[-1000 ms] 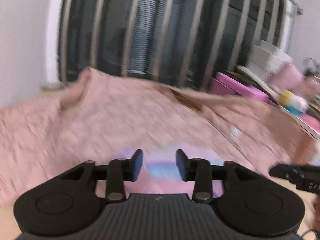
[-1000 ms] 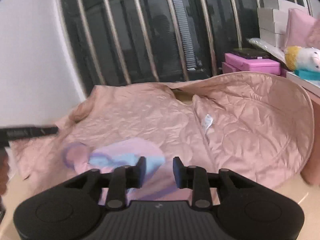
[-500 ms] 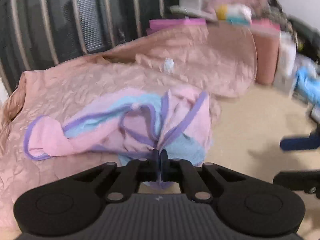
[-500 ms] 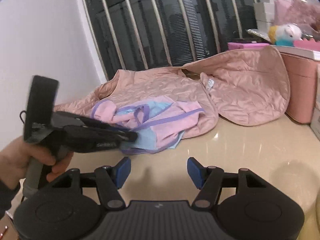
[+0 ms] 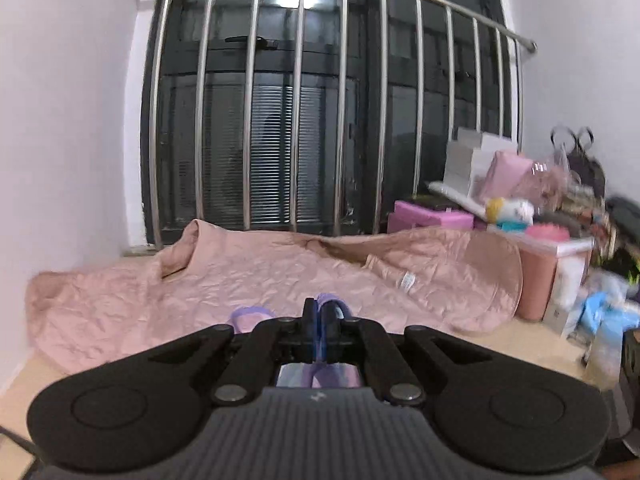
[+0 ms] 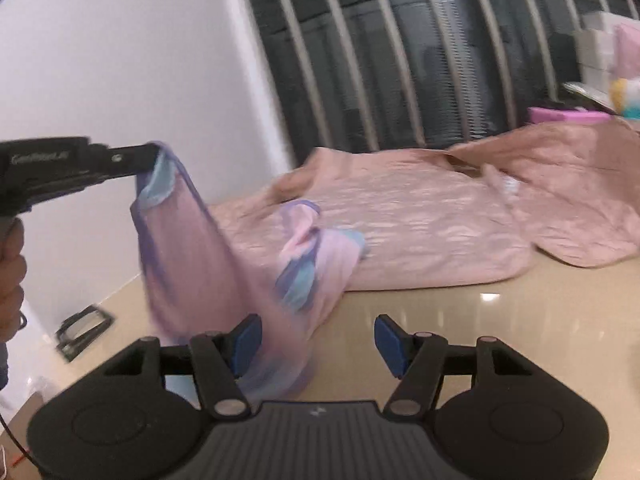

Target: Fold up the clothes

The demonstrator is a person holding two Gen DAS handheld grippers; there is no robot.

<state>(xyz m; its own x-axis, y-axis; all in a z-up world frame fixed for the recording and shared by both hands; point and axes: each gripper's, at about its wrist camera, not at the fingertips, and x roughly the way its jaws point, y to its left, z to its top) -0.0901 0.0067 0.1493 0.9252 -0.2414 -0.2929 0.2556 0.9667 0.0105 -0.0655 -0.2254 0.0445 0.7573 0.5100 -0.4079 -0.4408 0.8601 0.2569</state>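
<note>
Two garments occupy the scene: a large quilted pink jacket [image 5: 280, 280] spread along the floor [image 6: 500, 320] below the barred window [image 5: 320, 120], and a small pink garment [image 6: 192, 264] with purple trim and blue patches, which is the piece being worked.

Left tongs [image 6: 150, 160]: pinched tight on one edge of the small garment, holding it up off the floor. In the left wrist view the jaws meet with purple trim caught between them. A hand [image 6: 10, 264] grips the handle at the frame's left edge.

Small garment: hangs from that pinch as a twisted sheet. Its lower end trails onto the floor in front of the jacket, and a bunched fold [image 6: 308, 240] rests against the jacket's near edge. The cloth is motion-blurred, so which edge is held cannot be told.

Right tongs [image 6: 316, 340]: jaws apart, nothing pressed between the pads. The hanging cloth brushes past the left pad [image 6: 248, 338], while the right pad stands clear.

Step judged in hand: getting a second hold so the piece can be spread flat. It would go best if the right tongs took the trimmed edge level with the left pinch, not the loose middle. Both holds could then draw apart until the twist falls out. Bare floor nearer the camera, clear of the jacket, looks the better place to lay it.
</note>
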